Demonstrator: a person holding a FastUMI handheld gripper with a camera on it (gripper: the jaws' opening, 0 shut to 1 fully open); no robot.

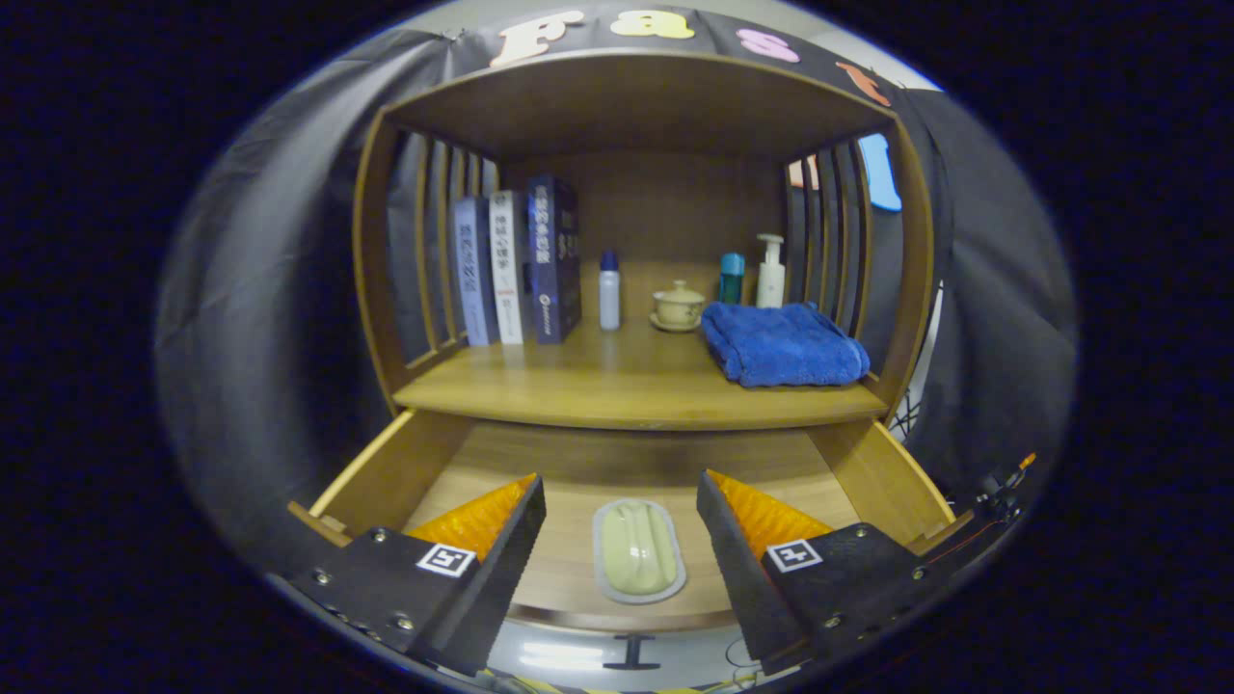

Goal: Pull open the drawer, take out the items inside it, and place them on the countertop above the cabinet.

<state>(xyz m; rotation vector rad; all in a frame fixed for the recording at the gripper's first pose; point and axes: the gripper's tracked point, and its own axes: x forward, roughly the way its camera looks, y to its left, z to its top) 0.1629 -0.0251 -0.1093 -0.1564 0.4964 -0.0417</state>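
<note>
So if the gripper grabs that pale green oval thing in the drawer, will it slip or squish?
The pale green oval object on its grey oval tray looks smooth and glossy, so it may well slip. It lies flat and low in the open wooden drawer, so rolling or tipping seems unlikely. I can't tell whether it squishes. The open gripper fingers sit on either side of it.

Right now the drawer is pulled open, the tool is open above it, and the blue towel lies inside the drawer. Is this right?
Not quite. The gripper view shows a pale soap dish inside the open drawer, between the open tool's fingers. The blue towel lies on the countertop.
</note>
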